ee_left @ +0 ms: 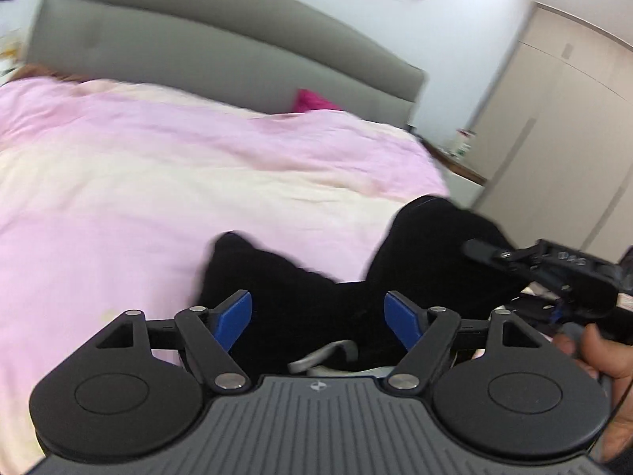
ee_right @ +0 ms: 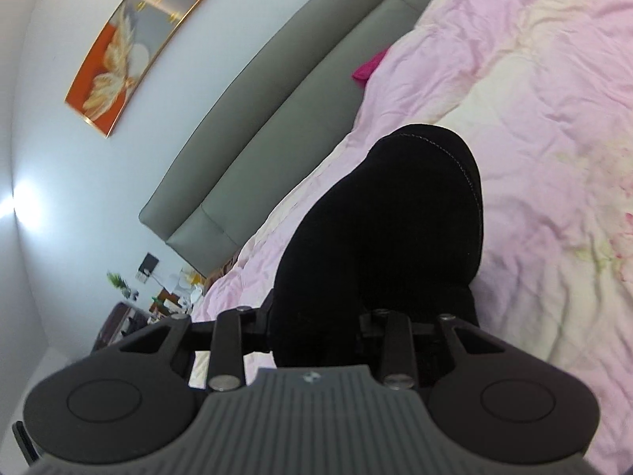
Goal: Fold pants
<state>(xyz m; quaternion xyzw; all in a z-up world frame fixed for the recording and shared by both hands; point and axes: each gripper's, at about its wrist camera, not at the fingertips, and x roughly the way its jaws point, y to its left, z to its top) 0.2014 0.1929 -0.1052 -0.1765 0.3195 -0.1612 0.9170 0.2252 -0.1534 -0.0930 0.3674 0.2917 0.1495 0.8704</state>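
While one pants (ee_right: 379,229) hangs, two grippers

Black pants (ee_right: 379,237) — bunched, partly lifted off the pink bedspread, one stitched edge showing

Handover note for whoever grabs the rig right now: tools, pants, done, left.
Left tool: open, blue pads wide apart, pinching nothing; black pants lie just ahead of it.
Right tool: fingertips hidden under the black fabric, which fills the space between the fingers and hangs from it; it looks shut on the pants.
Pants: bunched and partly raised over the pink duvet on the bed, near the grey headboard. Not flat.
Done: no neat fold visible.
Left: probably lay the pants flat on the duvet, take a second grip with the left tool, then fold.
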